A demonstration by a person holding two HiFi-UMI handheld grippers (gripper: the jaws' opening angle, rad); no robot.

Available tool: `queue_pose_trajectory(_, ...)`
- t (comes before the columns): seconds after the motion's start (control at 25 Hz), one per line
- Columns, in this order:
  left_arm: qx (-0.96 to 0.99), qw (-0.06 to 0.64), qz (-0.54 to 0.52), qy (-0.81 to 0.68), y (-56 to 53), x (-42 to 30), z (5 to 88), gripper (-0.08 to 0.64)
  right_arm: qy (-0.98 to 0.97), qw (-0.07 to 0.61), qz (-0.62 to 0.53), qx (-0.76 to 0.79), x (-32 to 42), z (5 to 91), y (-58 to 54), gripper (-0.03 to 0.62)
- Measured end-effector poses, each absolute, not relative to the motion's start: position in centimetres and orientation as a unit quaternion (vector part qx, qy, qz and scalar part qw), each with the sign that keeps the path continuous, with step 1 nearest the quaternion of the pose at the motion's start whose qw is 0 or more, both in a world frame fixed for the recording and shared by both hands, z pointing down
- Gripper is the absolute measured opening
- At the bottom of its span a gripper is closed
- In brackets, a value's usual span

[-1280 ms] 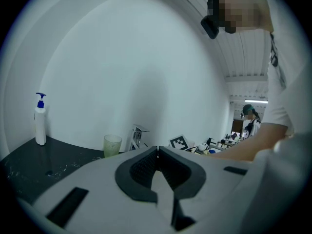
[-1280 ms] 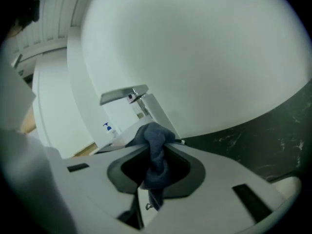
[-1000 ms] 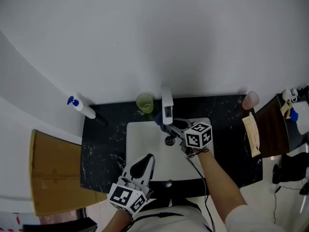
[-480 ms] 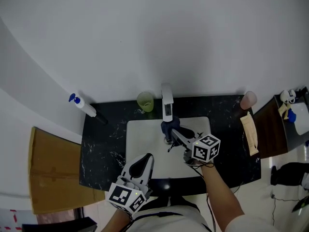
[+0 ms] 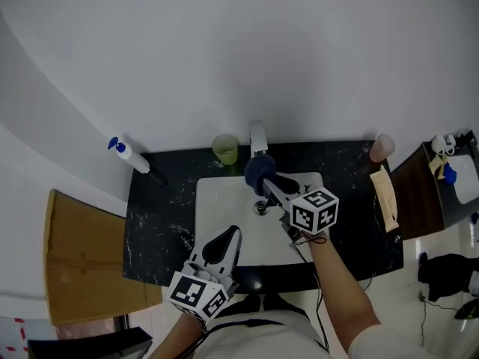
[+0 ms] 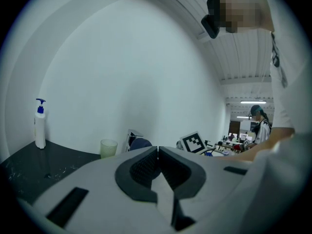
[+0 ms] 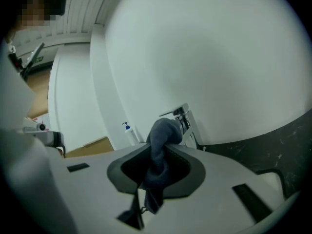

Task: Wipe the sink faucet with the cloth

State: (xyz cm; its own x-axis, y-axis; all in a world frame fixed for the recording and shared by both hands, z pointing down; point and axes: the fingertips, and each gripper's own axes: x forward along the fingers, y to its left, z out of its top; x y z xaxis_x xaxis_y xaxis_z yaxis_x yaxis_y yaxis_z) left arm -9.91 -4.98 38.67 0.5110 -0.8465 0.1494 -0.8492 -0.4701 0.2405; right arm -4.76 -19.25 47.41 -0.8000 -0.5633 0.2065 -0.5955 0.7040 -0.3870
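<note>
Upward from the basin goes the right gripper (image 5: 269, 179), which a second ago worked under the spout and now sits level with the faucet's top, while the left gripper (image 5: 227, 236) has barely shifted.

On the black marbled counter (image 5: 157, 223), the white sink (image 5: 208, 209) lies below both tools. The square chrome faucet (image 5: 257, 136) stands at its back edge; it looks rigid, fixed and probably slick, so it should take firm rubbing.

The left gripper hovers over the sink's near rim, its jaws pressed together on nothing. The right gripper's jaws are clamped on the dark blue cloth (image 7: 163, 134), whose bunched end bulges ahead of the tips, right by the spout; contact is unclear. A tail hangs below.

That cloth looks light, soft and limp, apt to mould round edges. Holding it mid-wad, as now, seems best.
</note>
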Motion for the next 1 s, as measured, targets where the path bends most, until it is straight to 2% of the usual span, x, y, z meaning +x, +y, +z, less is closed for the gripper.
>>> queue_pose_trajectory(0.36,0.855,0.137,-0.007,-0.5,-3.3,-11.0,38.3,0.011,-0.907,0.098,0.248,0.326,-3.7,53.1,-15.5,0.072)
queue_pose_trajectory(0.72,0.861,0.131,-0.016,-0.491,-2.3,-11.0,37.9,0.011,-0.901,0.013,0.236,0.363,2.7,45.5,-9.8,0.072)
queue_pose_trajectory(1.0,0.879,0.127,-0.024,-0.459,-1.5,-8.9,37.8,0.011,-0.878,0.026,0.227,0.42,9.1,45.1,-5.0,0.072)
